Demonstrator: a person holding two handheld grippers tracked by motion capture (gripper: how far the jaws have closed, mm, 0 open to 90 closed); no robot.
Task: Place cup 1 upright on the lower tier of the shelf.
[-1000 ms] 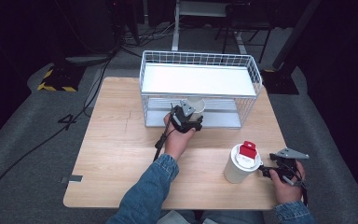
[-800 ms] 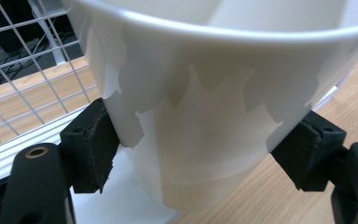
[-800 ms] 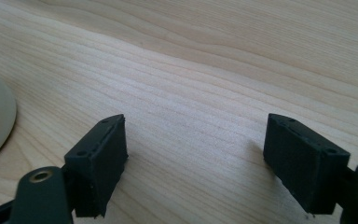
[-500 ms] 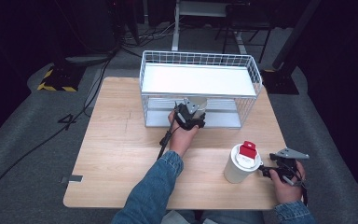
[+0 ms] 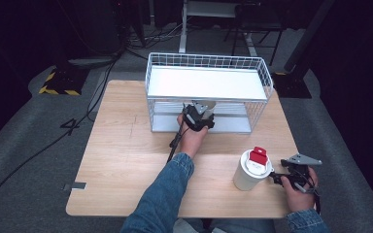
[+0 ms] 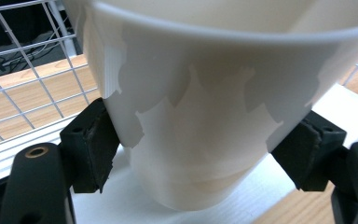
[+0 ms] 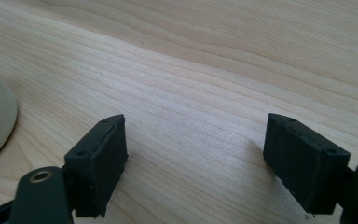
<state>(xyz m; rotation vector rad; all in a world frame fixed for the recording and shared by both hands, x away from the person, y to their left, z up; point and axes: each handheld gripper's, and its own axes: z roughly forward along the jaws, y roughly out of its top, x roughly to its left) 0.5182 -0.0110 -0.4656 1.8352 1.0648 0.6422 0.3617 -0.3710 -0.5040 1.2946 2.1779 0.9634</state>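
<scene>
A white cup (image 6: 200, 116) is pinched by the left tongs (image 6: 200, 154) inside the wire rack (image 5: 209, 65). The right tongs (image 7: 196, 163) are held spread over the desk (image 7: 214, 70), nothing gripped.

left gripper (image 5: 200, 112): arm stretched forward, jaws clamped on both sides | right gripper (image 7: 196, 158): low, jaws apart, nothing between

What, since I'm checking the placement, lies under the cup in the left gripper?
The wire rack's white lower shelf lies under the white cup, with wooden tabletop beside it. The cup's own base hides whether it touches the shelf.
</scene>
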